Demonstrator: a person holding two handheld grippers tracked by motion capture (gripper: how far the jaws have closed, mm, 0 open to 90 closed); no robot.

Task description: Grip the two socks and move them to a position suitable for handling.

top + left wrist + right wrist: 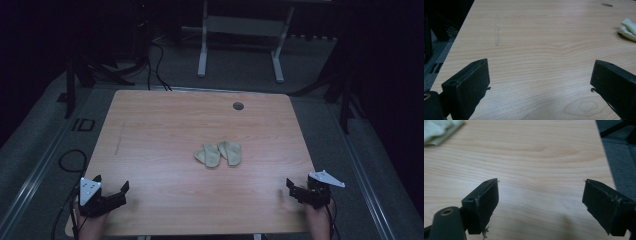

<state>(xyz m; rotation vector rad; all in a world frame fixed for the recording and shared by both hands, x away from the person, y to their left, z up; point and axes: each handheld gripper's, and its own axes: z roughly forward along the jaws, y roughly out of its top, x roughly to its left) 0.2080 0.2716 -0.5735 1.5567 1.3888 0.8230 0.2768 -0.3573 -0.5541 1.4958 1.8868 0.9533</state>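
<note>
At mid-table lie two pale cloth pieces (218,154), touching, untouched by either tool. Left gripper (111,190) and right gripper (296,187) rest at the near corners, jaws spread, empty. Recommended approach: descend low, pinch one edge only.

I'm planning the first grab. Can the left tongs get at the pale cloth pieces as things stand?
Probably yes. The left tongs stand open at the near left edge, and bare table lies between them and the cloth pieces; nothing stands in between.
</note>
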